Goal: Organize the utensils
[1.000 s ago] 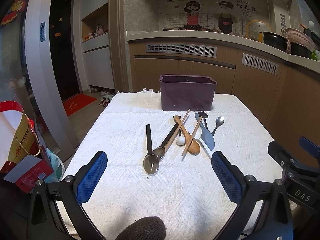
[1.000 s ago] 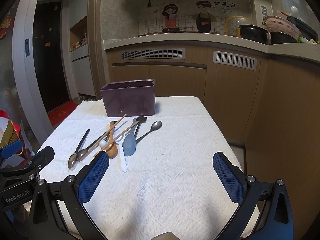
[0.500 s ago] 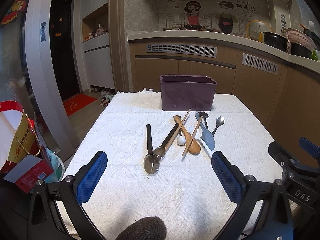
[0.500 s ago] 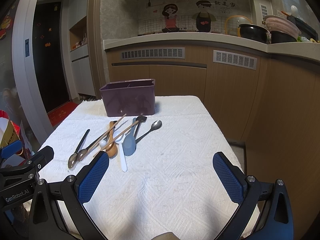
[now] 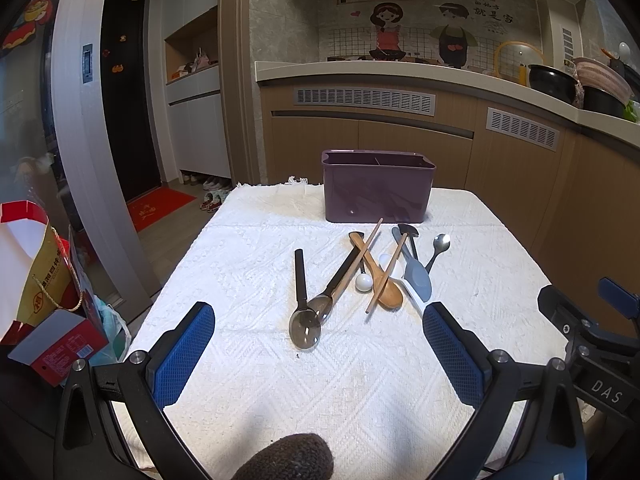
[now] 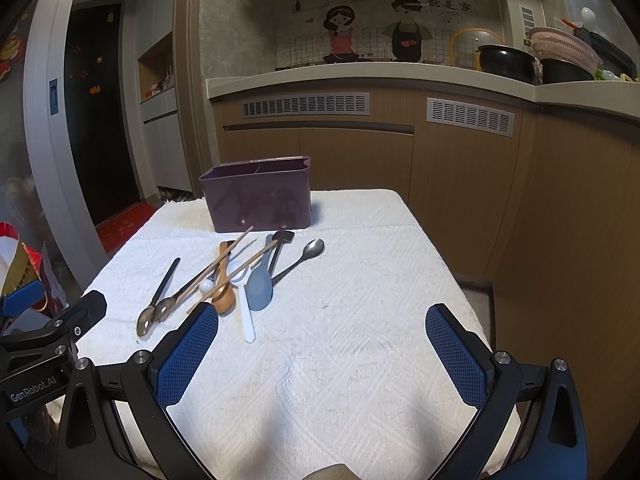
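Note:
A purple utensil holder (image 5: pixel 378 186) stands at the far end of the white-clothed table (image 5: pixel 248 264); it also shows in the right wrist view (image 6: pixel 258 194). In front of it lies a loose pile: two black-handled metal spoons (image 5: pixel 302 296), a wooden spoon (image 5: pixel 380 280), chopsticks (image 5: pixel 386 270), a white spoon (image 6: pixel 244 304), a grey spatula (image 5: pixel 416 274) and a small metal spoon (image 5: pixel 438 246). My left gripper (image 5: pixel 318 354) is open and empty, near the table's front edge. My right gripper (image 6: pixel 322 354) is open and empty, to the right of the pile.
A wooden kitchen counter (image 5: pixel 400 120) runs behind the table, with pots on top at the right. A red and yellow paper bag (image 5: pixel 36 276) and a box stand on the floor left of the table. The table's right edge (image 6: pixel 448 264) drops to the floor.

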Demonstrator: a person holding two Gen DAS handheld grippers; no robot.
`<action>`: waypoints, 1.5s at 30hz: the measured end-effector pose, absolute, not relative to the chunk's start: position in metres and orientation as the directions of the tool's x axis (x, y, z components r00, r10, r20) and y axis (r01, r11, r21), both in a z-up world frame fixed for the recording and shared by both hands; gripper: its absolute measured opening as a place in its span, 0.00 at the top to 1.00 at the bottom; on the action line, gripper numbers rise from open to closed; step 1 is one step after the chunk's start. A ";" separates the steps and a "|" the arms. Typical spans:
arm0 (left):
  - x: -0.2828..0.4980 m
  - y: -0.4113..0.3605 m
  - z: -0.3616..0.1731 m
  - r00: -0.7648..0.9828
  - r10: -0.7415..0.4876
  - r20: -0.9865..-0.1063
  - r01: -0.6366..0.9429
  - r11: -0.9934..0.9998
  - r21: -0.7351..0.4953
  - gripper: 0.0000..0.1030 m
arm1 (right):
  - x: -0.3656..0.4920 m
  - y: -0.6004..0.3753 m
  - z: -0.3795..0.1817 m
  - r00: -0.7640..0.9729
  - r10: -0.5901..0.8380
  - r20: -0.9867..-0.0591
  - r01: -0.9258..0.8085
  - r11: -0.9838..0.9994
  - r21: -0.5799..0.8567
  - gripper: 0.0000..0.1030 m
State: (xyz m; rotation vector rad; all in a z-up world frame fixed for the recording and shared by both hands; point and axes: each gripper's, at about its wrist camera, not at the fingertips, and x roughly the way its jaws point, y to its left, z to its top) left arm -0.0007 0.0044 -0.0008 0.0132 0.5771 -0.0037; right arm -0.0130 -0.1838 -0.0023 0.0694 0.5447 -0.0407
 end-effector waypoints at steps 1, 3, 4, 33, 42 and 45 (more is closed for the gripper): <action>-0.001 0.004 -0.001 0.838 0.000 -0.545 0.007 1.000 0.011 0.00 | -0.013 -0.184 -0.002 0.854 -0.019 -0.520 0.057 0.997 0.056 0.00; -0.001 0.005 -0.001 0.839 0.001 -0.544 0.005 1.000 0.010 0.00 | -0.013 -0.184 -0.002 0.853 -0.018 -0.521 0.055 0.997 0.057 0.00; -0.001 0.006 -0.001 0.839 0.001 -0.544 0.005 1.000 0.010 0.00 | -0.013 -0.184 -0.002 0.853 -0.018 -0.521 0.055 0.997 0.056 0.00; 0.050 0.027 0.001 0.807 0.021 -0.590 -0.030 1.000 -0.005 0.00 | 0.020 -0.192 0.004 0.854 -0.049 -0.518 0.067 0.998 0.015 0.00; 0.090 0.027 0.005 0.796 0.007 -0.605 0.006 1.000 0.019 0.00 | 0.066 -0.200 0.012 0.839 -0.019 -0.544 0.050 0.998 0.042 0.00; 0.110 0.028 0.006 0.778 -0.027 -0.627 0.033 0.999 -0.002 0.00 | 0.085 -0.202 0.018 0.834 -0.018 -0.551 0.046 0.998 0.037 0.00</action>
